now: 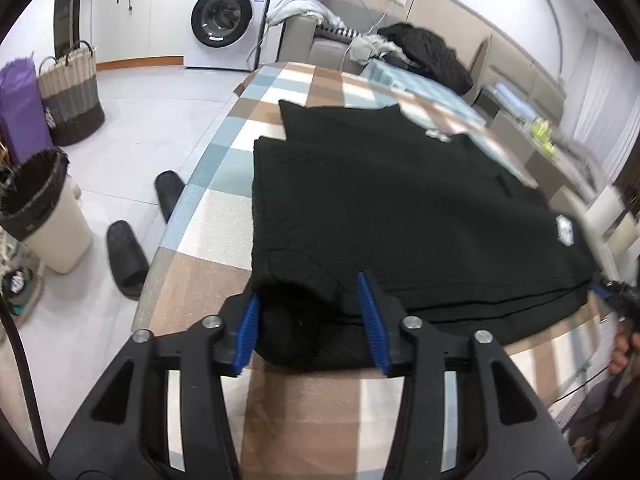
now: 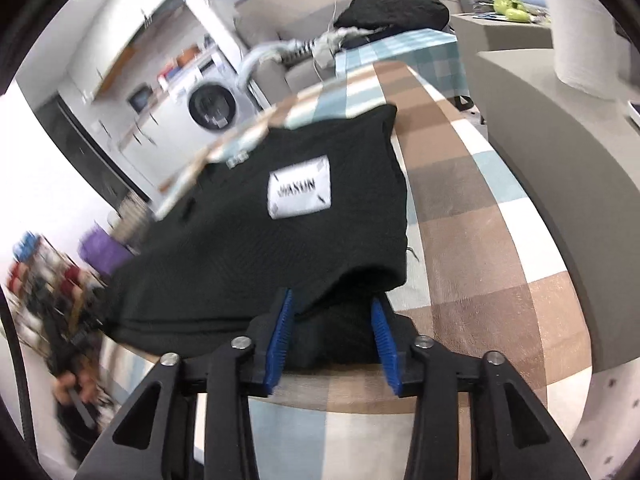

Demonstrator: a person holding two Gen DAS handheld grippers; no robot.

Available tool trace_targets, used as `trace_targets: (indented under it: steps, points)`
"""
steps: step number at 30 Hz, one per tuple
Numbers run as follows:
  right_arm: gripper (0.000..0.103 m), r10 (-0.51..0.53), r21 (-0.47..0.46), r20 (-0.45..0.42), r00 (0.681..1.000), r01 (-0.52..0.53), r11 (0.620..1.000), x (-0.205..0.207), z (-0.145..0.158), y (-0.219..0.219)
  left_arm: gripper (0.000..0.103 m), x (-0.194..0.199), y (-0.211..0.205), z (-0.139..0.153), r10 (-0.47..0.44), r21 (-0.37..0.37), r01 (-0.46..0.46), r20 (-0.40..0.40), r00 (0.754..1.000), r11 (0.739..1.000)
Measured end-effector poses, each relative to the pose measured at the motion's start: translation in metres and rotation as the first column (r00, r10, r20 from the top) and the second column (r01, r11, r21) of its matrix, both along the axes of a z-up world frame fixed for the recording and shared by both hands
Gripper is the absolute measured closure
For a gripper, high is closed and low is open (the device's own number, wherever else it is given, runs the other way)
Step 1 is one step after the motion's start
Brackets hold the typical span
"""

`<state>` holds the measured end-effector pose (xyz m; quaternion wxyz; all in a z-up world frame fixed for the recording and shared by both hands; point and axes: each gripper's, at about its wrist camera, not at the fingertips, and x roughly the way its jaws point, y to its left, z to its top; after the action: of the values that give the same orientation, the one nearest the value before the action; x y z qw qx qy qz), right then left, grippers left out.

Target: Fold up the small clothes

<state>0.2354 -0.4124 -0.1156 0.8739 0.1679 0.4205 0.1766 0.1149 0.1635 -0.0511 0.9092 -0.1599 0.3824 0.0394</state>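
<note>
A black knitted garment (image 1: pixel 400 208) lies folded on the checked tablecloth (image 1: pixel 208 208), with a white label (image 2: pixel 300 188) on top. My left gripper (image 1: pixel 310 312) is open, its blue pads (image 1: pixel 250 328) on either side of the garment's near left corner. My right gripper (image 2: pixel 332 328) is open, its blue pads (image 2: pixel 382 336) straddling the garment's (image 2: pixel 260 232) near right corner. Black cloth sits between both pairs of fingers. The right gripper also shows at the far right of the left wrist view (image 1: pixel 612 292).
The table edge (image 1: pixel 176 216) drops to a tiled floor with two black slippers (image 1: pixel 126 256), a lined bin (image 1: pixel 44 216) and a woven basket (image 1: pixel 72 92). A washing machine (image 1: pixel 224 20) stands behind. A grey sofa (image 2: pixel 560 184) flanks the table's right side, with dark clothes (image 2: pixel 392 4) heaped beyond.
</note>
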Motion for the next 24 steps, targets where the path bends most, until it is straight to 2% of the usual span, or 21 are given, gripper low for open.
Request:
trace_targets:
  steps: [2, 4, 6, 9, 13, 15, 18, 24]
  points:
    - [0.061, -0.017, 0.022, -0.004, 1.0, 0.017, 1.0, 0.003, -0.001, -0.005, 0.056, -0.004, -0.002, 0.003, -0.013, -0.005, 0.013, 0.014, 1.0, 1.0]
    - [0.061, -0.041, 0.0, -0.032, 0.999, 0.041, 0.999, 0.01, -0.007, -0.007, 0.056, -0.005, -0.005, 0.004, -0.014, 0.007, 0.014, 0.014, 1.0, 1.0]
    - [0.061, -0.051, 0.023, -0.044, 0.998, 0.052, 0.998, 0.014, -0.01, -0.01, 0.056, -0.007, -0.006, 0.005, -0.024, 0.004, 0.024, 0.021, 0.999, 1.0]
    - [0.061, -0.061, 0.107, 0.004, 0.998, 0.06, 0.992, 0.016, -0.005, -0.013, 0.056, -0.007, -0.01, 0.009, -0.031, -0.005, 0.031, 0.034, 0.999, 1.0]
    - [0.057, -0.014, 0.146, 0.059, 0.998, 0.006, 0.989, 0.019, 0.01, -0.005, 0.051, -0.009, -0.014, 0.017, -0.053, -0.012, 0.054, 0.059, 0.997, 0.998]
    - [0.053, 0.013, 0.141, 0.068, 0.998, -0.023, 0.99, 0.022, 0.012, 0.003, 0.049, -0.008, -0.016, 0.017, -0.054, -0.014, 0.055, 0.058, 0.997, 0.998]
    - [0.053, 0.052, 0.125, 0.048, 0.998, -0.057, 0.99, 0.025, 0.006, 0.015, 0.049, -0.008, -0.017, 0.015, -0.052, -0.019, 0.053, 0.041, 0.998, 0.998]
    - [0.053, 0.062, 0.122, -0.003, 0.998, -0.062, 0.991, 0.027, -0.01, 0.021, 0.049, -0.008, -0.011, 0.009, -0.019, -0.029, 0.02, 0.025, 1.0, 0.999]
